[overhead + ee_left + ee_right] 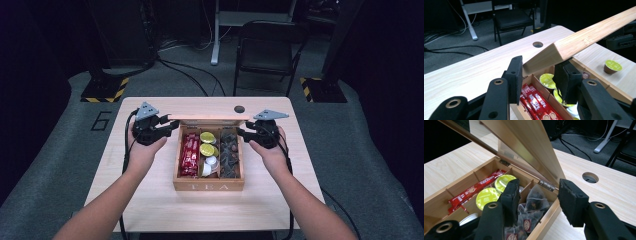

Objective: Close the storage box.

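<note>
So the wooden tea box [208, 185] sits in the middle of the light wood table [150, 205], "TEA" on its near wall, and its lid [207, 119] is swung up on the hinges along the far edge.

The left gripper [162, 129] is at the lid's left end. In the left gripper view the lid's corner [554, 53] sits right between the two black jaws, and both pads look pressed against it, so I'd call that clamped on the lid.

The right gripper [245, 133] is at the box's right far corner. In the right gripper view its jaws stand apart: one pad hangs inside the box over the tea bags [534, 202], the other is outside the right wall, with the lid's edge [541, 160] rising just beyond them. Neither pad looks to be squeezing the wood there.

Inside the box: red stick sachets [190, 155] in the left compartment, yellow-green capsules [207, 143] in the middle one with white capsules [210, 163] nearer, and dark tea bags [229, 152] on the right. The left gripper view also catches a loose green-topped capsule [612, 66] on the table beyond the box.
</note>
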